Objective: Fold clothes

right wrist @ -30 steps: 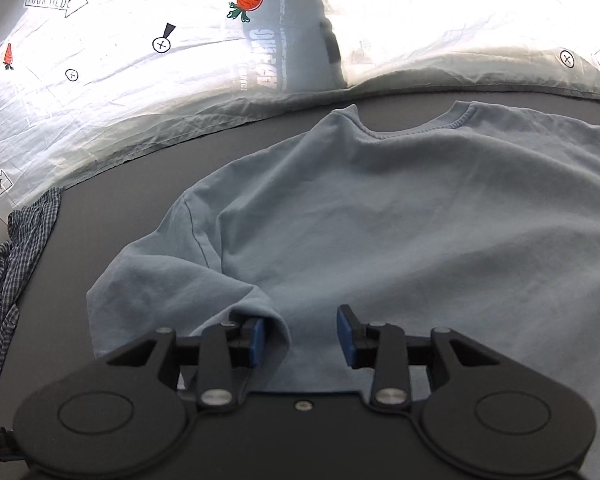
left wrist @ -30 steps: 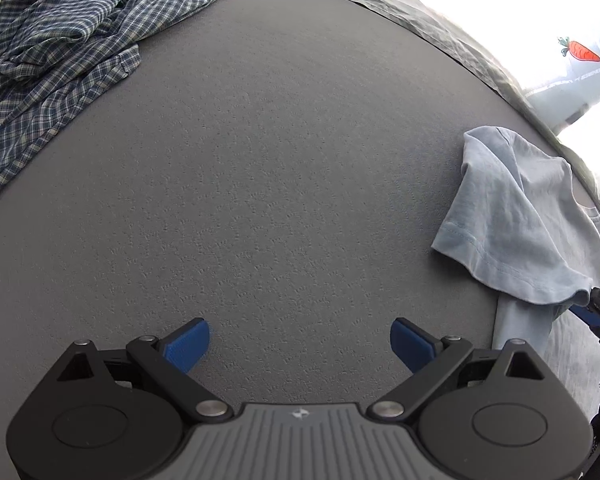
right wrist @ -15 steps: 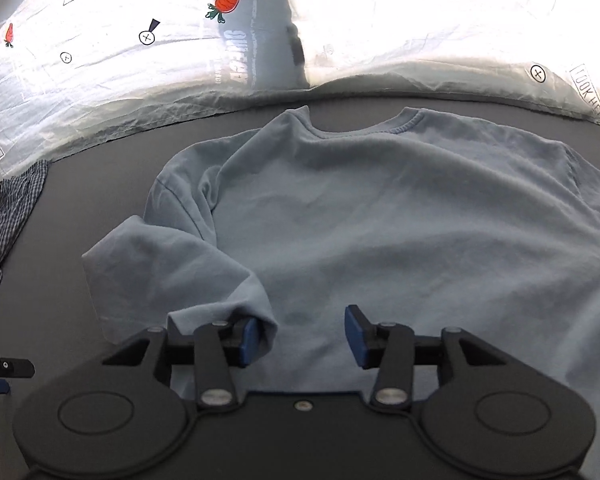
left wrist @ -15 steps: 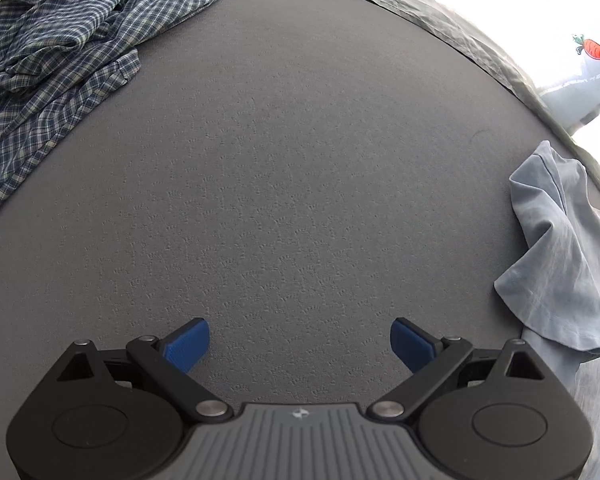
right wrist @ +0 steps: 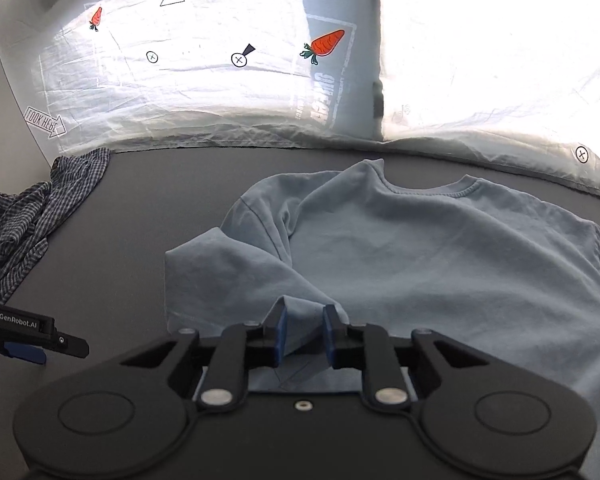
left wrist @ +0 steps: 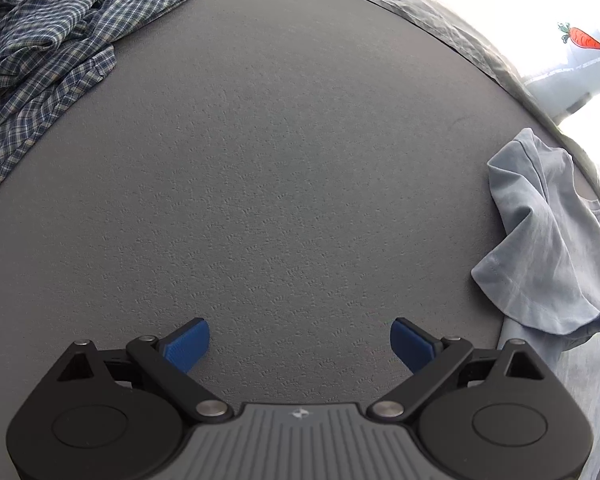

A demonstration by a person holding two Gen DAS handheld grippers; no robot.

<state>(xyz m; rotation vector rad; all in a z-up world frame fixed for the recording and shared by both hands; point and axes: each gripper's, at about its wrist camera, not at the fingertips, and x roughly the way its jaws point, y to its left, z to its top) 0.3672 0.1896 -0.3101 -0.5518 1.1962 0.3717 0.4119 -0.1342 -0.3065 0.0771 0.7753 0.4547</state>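
The right gripper [right wrist: 303, 330] is clamped on a bunched fold of the light blue T-shirt [right wrist: 440, 264]. Its jaws have just been closing, and the blue pads now press the sleeve cloth from both sides. The pinched cloth rises in a small peak between the pads, so the sleeve [right wrist: 224, 276] is lifted off the surface rather than lying flat. This grip is judged to serve an inward fold: holding the sleeve by its hem edge lets the whole flap be carried across the body of the garment in one piece.

Ahead of the right gripper, the T-shirt lies spread on the dark grey mat [right wrist: 148, 200], collar [right wrist: 428, 188] at the far end and the body extending to the right. The near-left shoulder is already rumpled toward the collar.

The left gripper [left wrist: 300, 340] stands with its jaws wide apart and nothing between them. It points down at bare mat — the T-shirt lies well off to its right, where the lifted sleeve shows at the frame edge. This hand is judged to be waiting, free to pin or take the garment when needed.

A crumpled plaid shirt [left wrist: 48, 40] lies far ahead and to the left of the left gripper, well apart from the T-shirt — presumably another item for folding. A white printed sheet [right wrist: 204, 80] borders the mat beyond both garments.
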